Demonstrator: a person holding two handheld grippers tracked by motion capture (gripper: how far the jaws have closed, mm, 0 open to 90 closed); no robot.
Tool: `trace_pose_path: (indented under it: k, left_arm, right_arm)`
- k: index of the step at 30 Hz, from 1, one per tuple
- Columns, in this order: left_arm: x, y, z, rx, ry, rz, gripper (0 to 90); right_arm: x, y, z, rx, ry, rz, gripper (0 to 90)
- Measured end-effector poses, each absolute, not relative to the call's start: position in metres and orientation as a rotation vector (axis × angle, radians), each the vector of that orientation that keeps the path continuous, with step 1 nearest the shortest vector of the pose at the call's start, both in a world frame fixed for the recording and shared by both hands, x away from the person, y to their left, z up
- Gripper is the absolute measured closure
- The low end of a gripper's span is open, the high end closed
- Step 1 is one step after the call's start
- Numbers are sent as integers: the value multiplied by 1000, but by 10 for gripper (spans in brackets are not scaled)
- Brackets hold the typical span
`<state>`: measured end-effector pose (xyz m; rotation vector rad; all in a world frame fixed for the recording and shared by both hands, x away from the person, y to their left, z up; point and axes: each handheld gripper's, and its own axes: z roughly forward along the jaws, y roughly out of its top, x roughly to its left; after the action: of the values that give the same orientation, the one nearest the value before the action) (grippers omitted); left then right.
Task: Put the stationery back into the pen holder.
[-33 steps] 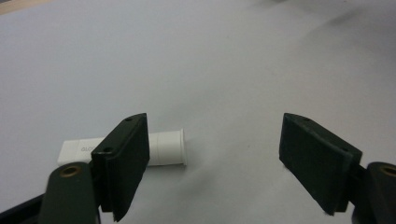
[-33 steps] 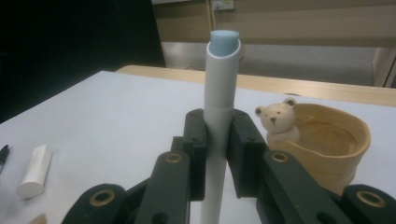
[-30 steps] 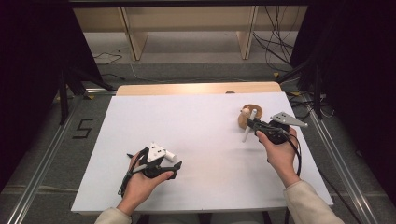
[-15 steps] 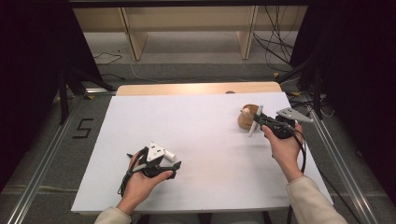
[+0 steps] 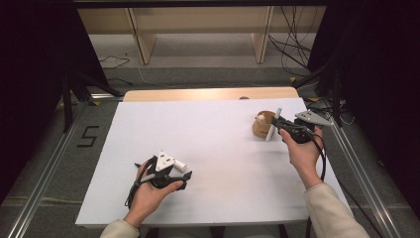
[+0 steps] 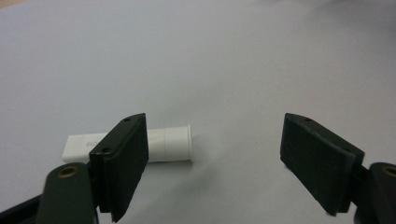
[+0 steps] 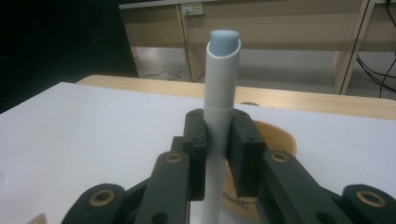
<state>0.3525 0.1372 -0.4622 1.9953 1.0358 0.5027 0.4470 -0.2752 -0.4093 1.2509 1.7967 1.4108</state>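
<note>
Two grippers are held over the white desk (image 5: 213,148). A slim white plastic tube with a pale blue tip (image 7: 220,102) is pinched upright by the right gripper (image 7: 217,144) near the far right corner, just beside a round wooden bowl (image 5: 262,124). The jaws of the left gripper (image 6: 215,163) are spread near the front edge, a short white plastic cap (image 6: 159,144) lying just beyond one jaw.

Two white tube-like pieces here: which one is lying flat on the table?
The short white cap by the open left gripper lies flat on the table. The longer white tube stands upright, clamped in the right gripper.
</note>
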Motion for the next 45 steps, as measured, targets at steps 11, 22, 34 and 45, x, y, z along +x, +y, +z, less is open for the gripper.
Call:
trace_pose_path:
  k: [11, 22, 34, 45]
  left_arm:
    - [353, 137, -462, 1995, 1039, 503, 230]
    - [353, 136, -463, 1992, 1037, 503, 231]
    - [354, 137, -463, 1988, 1044, 505, 231]
    - [354, 137, -464, 1982, 1041, 500, 226]
  right_arm:
    - [451, -277, -406, 1254, 1773, 1408, 787]
    - [454, -277, -401, 1249, 1756, 1413, 788]
    - [458, -277, -397, 1251, 1735, 1418, 787]
    - [463, -277, -393, 1247, 1721, 1419, 788]
